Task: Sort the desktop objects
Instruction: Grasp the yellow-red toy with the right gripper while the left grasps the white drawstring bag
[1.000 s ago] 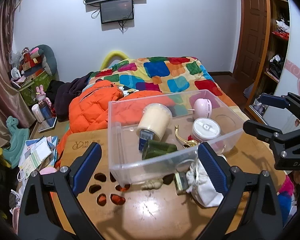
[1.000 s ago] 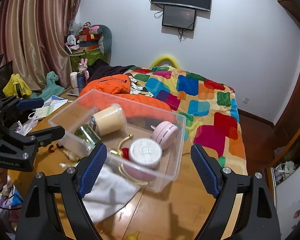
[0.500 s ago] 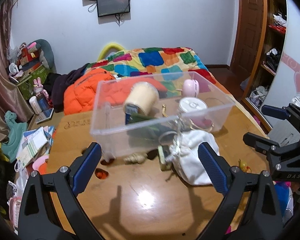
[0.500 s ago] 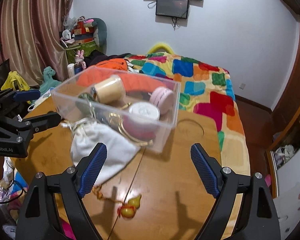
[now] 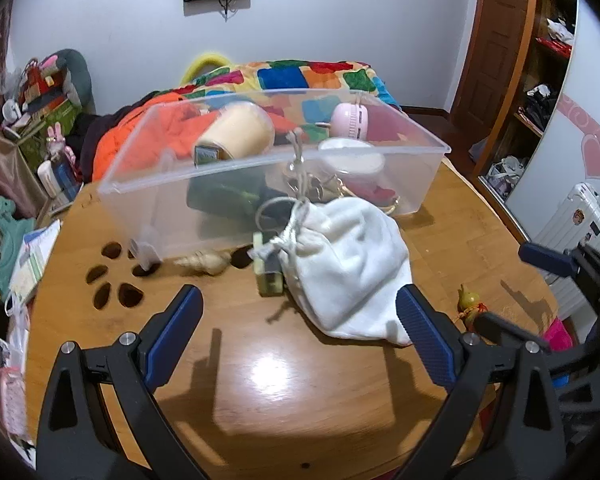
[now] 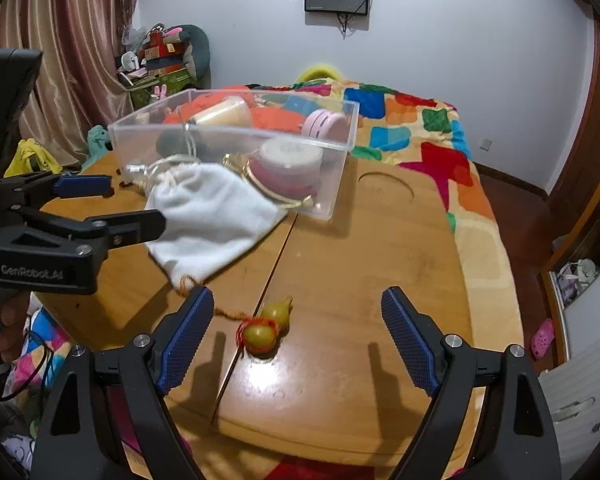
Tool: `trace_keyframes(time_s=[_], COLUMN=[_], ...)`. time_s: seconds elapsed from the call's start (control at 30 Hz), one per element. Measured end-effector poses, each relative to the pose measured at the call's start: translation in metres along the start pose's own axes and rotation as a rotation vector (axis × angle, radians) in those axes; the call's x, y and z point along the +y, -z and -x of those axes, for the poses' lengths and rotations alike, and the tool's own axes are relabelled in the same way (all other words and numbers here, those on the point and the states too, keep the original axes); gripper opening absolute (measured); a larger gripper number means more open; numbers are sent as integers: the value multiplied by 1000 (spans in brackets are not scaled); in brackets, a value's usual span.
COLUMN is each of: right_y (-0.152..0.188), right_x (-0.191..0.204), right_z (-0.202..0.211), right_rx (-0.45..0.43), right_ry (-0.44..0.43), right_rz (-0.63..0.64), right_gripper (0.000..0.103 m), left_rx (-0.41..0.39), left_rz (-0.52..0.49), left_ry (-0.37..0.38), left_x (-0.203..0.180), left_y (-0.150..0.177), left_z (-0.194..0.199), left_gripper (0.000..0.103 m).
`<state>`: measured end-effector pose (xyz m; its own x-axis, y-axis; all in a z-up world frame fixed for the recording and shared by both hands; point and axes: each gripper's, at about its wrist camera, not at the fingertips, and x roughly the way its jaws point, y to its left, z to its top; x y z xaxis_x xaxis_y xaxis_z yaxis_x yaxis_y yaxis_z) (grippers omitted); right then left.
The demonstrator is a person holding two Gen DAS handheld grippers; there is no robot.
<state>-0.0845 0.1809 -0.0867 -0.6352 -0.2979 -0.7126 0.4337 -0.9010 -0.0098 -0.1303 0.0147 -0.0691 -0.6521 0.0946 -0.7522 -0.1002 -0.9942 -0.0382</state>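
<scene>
Both grippers stand wide open and hold nothing: the left gripper (image 5: 298, 322) hangs above the wooden table (image 5: 236, 392) with its blue pads on each side of the white drawstring pouch (image 5: 346, 258), and the right gripper (image 6: 296, 322) hangs above the small yellow gourd charm (image 6: 266, 326) with its red-orange cord. From the left gripper, the clear plastic bin (image 5: 268, 172) is at twelve o'clock, and it already contains a cream jar (image 5: 240, 132), a pink round fan (image 5: 350, 120), a white-lidded tin (image 5: 350, 158) and a dark green bottle (image 5: 224, 200). Between pouch and bin lie a seashell (image 5: 204, 262) at eleven o'clock and a small green box (image 5: 268, 276), touching the pouch. I judge that the sorting is about half done and the step in hand is choosing the next loose object. For the right gripper the next move asks to descend at twelve o'clock, close on the gourd body, not the cord, and carry it to the bin at eleven o'clock.
</scene>
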Motion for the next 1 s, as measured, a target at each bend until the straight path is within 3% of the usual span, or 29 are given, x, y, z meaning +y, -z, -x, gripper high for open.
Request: trace_keyframes(time_s=[0.23, 0.5, 0.7, 1.0], right_y=[9, 12, 14, 15], right_x=[1, -3, -9, -18], right_z=[-6, -17, -19, -20], right_rx=[5, 21, 15, 11], right_ry=[-37, -75, -96, -142], right_rz=[-1, -7, -10, -32], right_gripper=[82, 61, 56, 39], left_rx=[31, 79, 99, 115], left_rz=[18, 54, 68, 43], left_ry=[19, 44, 47, 30], left_x=[-9, -12, -18, -32], left_y=[3, 1, -5, -13], left_z=[-11, -28, -36, -45], left_gripper=[98, 88, 88, 88])
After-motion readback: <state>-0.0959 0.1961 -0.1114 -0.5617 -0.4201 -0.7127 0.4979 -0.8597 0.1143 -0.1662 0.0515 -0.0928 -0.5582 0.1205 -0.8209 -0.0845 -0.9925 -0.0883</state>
